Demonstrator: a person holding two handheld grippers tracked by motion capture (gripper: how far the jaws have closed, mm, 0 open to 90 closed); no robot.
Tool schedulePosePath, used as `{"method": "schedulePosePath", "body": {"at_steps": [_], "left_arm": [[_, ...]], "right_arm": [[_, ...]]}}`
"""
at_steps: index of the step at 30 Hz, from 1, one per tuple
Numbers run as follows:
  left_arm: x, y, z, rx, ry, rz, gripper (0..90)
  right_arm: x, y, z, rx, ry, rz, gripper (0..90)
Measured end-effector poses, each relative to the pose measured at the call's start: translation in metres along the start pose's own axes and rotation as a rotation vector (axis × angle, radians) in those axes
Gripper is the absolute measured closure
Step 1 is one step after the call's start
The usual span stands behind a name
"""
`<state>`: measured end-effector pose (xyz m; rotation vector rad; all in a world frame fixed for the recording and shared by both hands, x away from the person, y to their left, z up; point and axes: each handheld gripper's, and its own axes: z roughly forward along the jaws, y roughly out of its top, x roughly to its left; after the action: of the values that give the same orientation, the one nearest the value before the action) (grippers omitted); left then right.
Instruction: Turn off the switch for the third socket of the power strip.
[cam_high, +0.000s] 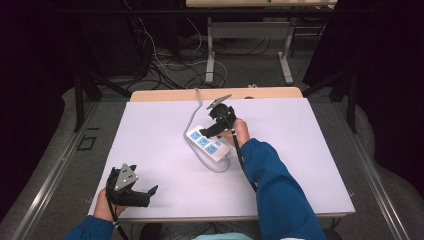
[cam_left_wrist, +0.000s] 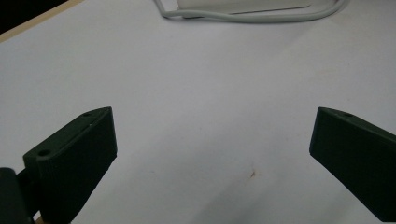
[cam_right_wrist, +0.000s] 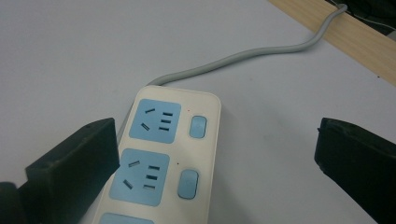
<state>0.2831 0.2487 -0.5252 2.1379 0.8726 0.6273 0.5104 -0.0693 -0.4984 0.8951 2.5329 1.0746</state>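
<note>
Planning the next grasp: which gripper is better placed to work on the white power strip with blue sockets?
Right. The right gripper hangs open directly over the white power strip with blue sockets; the left gripper sits open at the table's near edge, well short of it.

The power strip (cam_right_wrist: 159, 158) is smooth, glossy cream plastic with matt blue sockets; its cable (cam_right_wrist: 243, 56) looks rubbery grey. The bench (cam_high: 165, 95) is pale wood under a matt white sheet (cam_high: 300, 150). The jaws are matt black plastic.

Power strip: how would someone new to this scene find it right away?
Look at the middle of the white table, just under the right tongs. The power strip lies there, white with blue sockets and blue switches, a grey cable trailing to the table's far edge.
</note>
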Motion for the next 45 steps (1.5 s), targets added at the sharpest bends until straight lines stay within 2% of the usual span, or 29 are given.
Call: {"method": "schedulePosePath", "body": {"at_steps": [3,5,7,10,12,14,16,18,22,23,25,27,29,32,33,35,36,37,45], "left_arm": [[0.000,0.000,0.000,0.000,0.003,0.002,0.7],[0.000,0.000,0.000,-0.004,0.014,0.010,0.7],[0.000,0.000,0.000,-0.001,0.012,0.008,0.7],[0.000,0.000,0.000,-0.002,0.006,0.001,0.8],[0.000,0.000,0.000,-0.001,0.005,0.000,0.8],[0.000,0.000,0.000,0.001,0.005,0.003,0.8],[0.000,0.000,0.000,0.000,0.006,0.001,0.8],[0.000,0.000,0.000,0.000,0.008,0.003,0.8],[0.000,0.000,0.000,0.000,0.007,0.003,0.8],[0.000,0.000,0.000,-0.001,0.006,0.004,0.8],[0.000,0.000,0.000,-0.001,0.006,0.004,0.8],[0.000,0.000,0.000,0.000,0.006,0.004,0.8],[0.000,0.000,0.000,-0.001,0.005,0.003,0.8],[0.000,0.000,0.000,-0.002,0.008,0.007,0.8],[0.000,0.000,0.000,-0.001,0.007,0.006,0.8],[0.000,0.000,0.000,-0.001,0.006,0.003,0.8],[0.000,0.000,0.000,0.000,0.009,0.009,0.8],[0.000,0.000,0.000,0.000,0.011,0.009,0.8],[0.000,0.000,0.000,0.000,0.004,0.002,0.8]], "right_arm": [[-0.001,0.001,0.001,-0.022,0.007,-0.013,5.8],[0.000,0.000,0.005,-0.062,0.009,-0.006,13.4],[0.000,0.001,0.003,-0.023,0.011,-0.012,21.4],[0.001,0.001,0.005,-0.046,0.004,-0.008,40.9],[0.001,0.001,0.006,-0.051,0.019,-0.006,59.4],[0.003,0.001,0.007,-0.063,0.022,0.000,72.2],[0.004,0.002,0.007,-0.055,0.029,0.007,82.4],[0.005,0.002,0.008,-0.070,0.021,0.005,88.5],[0.008,0.003,0.009,-0.055,0.009,0.006,90.0],[0.008,0.003,0.011,-0.072,0.011,0.007,90.0],[0.009,0.003,0.012,-0.047,0.010,0.004,90.0],[0.010,0.003,0.016,-0.057,0.008,-0.008,90.0],[0.012,0.003,0.018,-0.030,0.006,-0.003,90.0],[0.014,0.002,0.025,-0.041,0.000,-0.006,90.0],[0.015,0.003,0.025,-0.013,0.004,-0.008,90.0],[0.017,0.004,0.028,-0.006,0.000,-0.013,90.0],[0.019,0.003,0.029,0.007,-0.002,0.005,90.0],[0.019,0.003,0.031,0.005,-0.005,-0.007,90.0],[0.017,0.001,0.037,0.037,-0.040,0.006,90.0]]}}
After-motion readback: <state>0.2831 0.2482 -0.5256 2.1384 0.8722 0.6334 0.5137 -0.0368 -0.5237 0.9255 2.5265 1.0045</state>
